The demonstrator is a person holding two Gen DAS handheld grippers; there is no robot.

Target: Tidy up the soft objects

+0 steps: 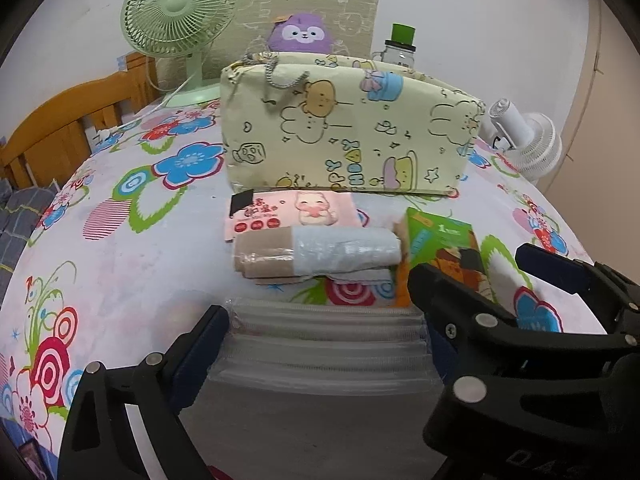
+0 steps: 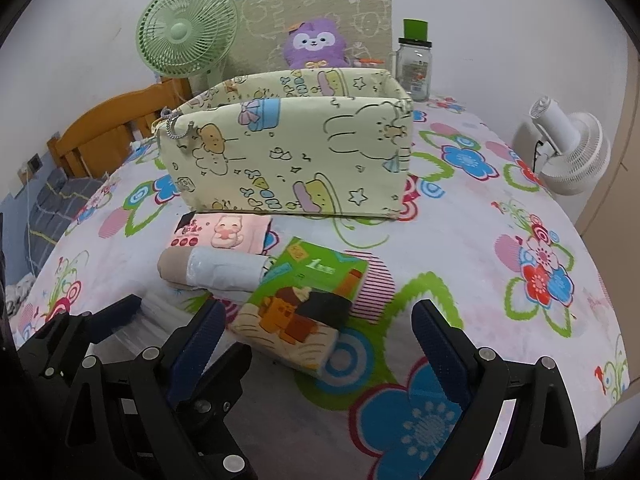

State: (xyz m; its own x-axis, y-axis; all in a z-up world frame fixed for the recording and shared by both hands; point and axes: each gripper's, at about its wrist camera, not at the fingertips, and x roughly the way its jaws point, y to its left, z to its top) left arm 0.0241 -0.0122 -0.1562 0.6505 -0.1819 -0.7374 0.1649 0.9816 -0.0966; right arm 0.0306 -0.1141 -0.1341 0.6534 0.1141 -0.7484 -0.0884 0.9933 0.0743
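While clear ribbed plastic zip pouch (image 1: 328, 344) sits between spread left gripper (image 1: 324, 344) pads, ungrasped; right gripper (image 2: 320, 344) released near green tissue pack (image 2: 304, 300), cream cartoon-print fabric bin (image 2: 292, 160) waiting behind.

Fabric bin (image 2: 288, 160) behind clustered packets (image 2: 224, 272).

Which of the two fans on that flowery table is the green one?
The green fan stands at the back left, beside the wooden headboard. The other fan, at the right edge, is white.
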